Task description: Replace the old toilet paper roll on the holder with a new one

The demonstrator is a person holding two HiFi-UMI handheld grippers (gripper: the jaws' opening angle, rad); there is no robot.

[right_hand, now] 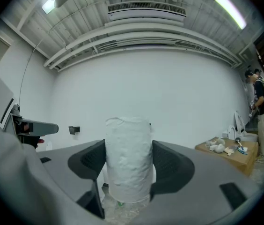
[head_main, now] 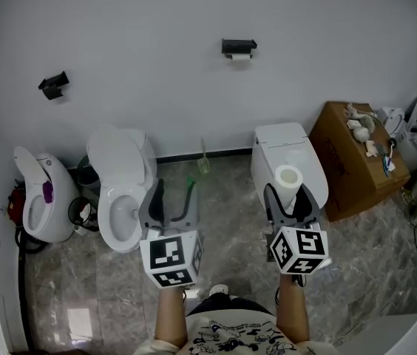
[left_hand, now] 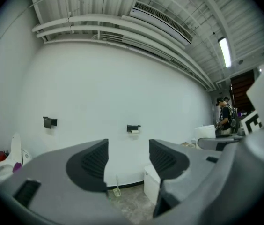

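A black paper holder (head_main: 239,47) is fixed high on the white wall, with a thin, nearly spent roll (head_main: 242,55) under it. It also shows small in the left gripper view as the holder (left_hand: 133,128). My right gripper (head_main: 290,194) is shut on a full white toilet paper roll (head_main: 289,177), held upright; in the right gripper view this roll (right_hand: 128,158) fills the gap between both pads. My left gripper (head_main: 174,194) is open with nothing between its jaws, and past them I see only wall and floor. Both grippers point level toward the wall, well short of the holder.
A white toilet (head_main: 123,191) stands ahead on the left and another (head_main: 288,161) on the right, close under the held roll. A third unit (head_main: 42,194) sits far left. A second black holder (head_main: 54,85) hangs at the left. A cardboard box (head_main: 353,165) with clutter stands right. A person (right_hand: 260,111) stands far right.
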